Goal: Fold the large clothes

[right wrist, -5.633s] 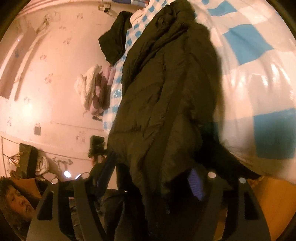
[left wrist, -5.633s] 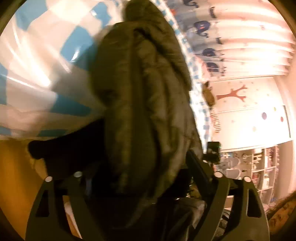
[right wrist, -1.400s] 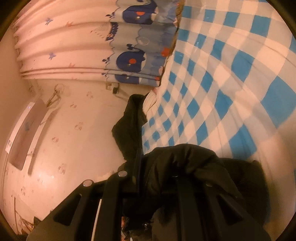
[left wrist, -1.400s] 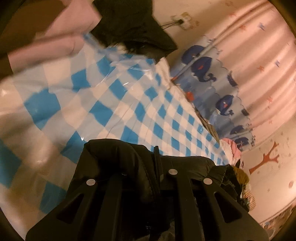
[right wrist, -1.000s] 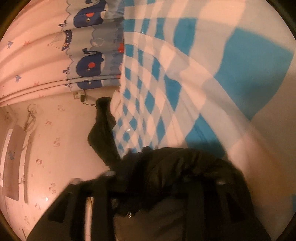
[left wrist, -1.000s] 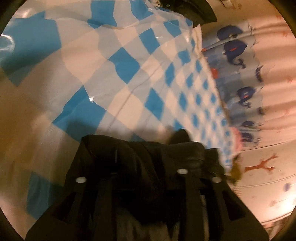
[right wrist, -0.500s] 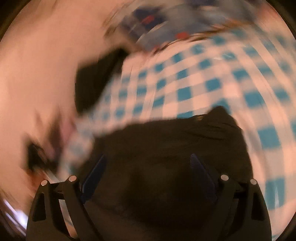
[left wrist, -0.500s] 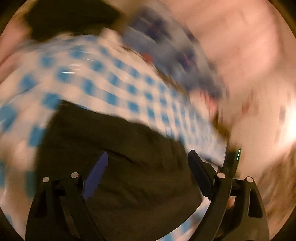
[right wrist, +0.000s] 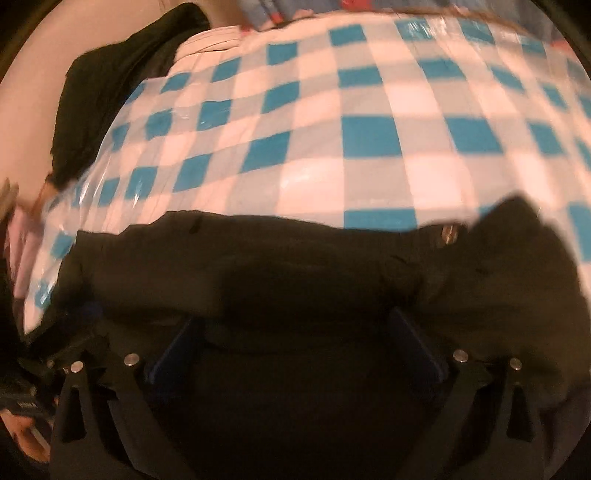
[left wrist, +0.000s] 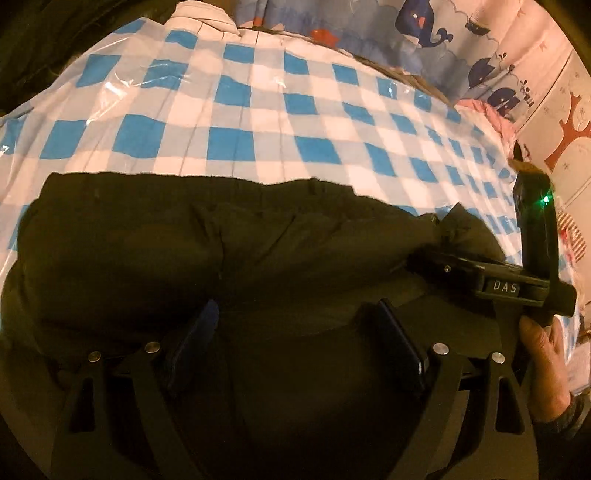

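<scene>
Both my claws are off the jacket right now. My left gripper (left wrist: 295,332) sits spread wide with nothing pinched, hovering just over the dark puffy jacket (left wrist: 229,251), which lies bunched across the lower half of the frame. My right gripper (right wrist: 295,339) is opening, pads clear of the jacket (right wrist: 295,280), fabric below and between them but not clamped.

The jacket's lying on a bed covered in a blue-and-white checked sheet (left wrist: 258,110) with shiny clear plastic over it. Upper right in the left view there's a whale-print curtain (left wrist: 424,26) and a wall with a red tree decal (left wrist: 569,136). My other hand (left wrist: 543,365) shows at the right edge. Upper left in the right view, another dark garment (right wrist: 107,85) hangs off the bed's edge against a pale wall.
</scene>
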Motion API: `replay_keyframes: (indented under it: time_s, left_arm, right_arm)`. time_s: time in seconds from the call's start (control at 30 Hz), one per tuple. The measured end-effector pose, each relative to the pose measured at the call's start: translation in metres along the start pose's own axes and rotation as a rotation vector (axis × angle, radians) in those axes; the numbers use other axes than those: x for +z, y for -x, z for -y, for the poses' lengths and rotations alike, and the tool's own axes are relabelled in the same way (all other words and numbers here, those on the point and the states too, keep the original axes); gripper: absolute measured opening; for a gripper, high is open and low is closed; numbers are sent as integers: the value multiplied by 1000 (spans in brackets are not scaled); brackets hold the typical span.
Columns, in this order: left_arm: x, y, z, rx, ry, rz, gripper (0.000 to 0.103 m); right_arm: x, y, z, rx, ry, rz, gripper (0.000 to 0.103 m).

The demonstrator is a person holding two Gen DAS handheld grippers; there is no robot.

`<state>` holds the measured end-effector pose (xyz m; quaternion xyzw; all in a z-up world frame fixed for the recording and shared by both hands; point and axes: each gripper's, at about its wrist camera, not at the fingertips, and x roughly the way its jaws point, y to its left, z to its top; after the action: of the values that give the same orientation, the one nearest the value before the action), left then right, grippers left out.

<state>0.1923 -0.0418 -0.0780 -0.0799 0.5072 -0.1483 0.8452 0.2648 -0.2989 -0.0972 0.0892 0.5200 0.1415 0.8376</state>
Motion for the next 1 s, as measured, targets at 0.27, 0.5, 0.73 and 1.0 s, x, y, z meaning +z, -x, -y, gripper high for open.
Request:
replay_keyframes:
  time_s: [0.27,0.5,0.73,1.0]
  left_arm:
    - [21,39,10,64,-20,112,83]
    - [31,-29,-32,78,107,32,83]
    - [24,-28,-26,87,83,-3,86]
    - [-89,141,-51,-89,153,201,86]
  right_arm:
    - [9,51,-48,-1,214,159,96]
    - [29,-34,-35,-69,136,-10,96]
    - [27,2,-23,30,81,-32,96]
    - [-91,189,56,189,27,145,96]
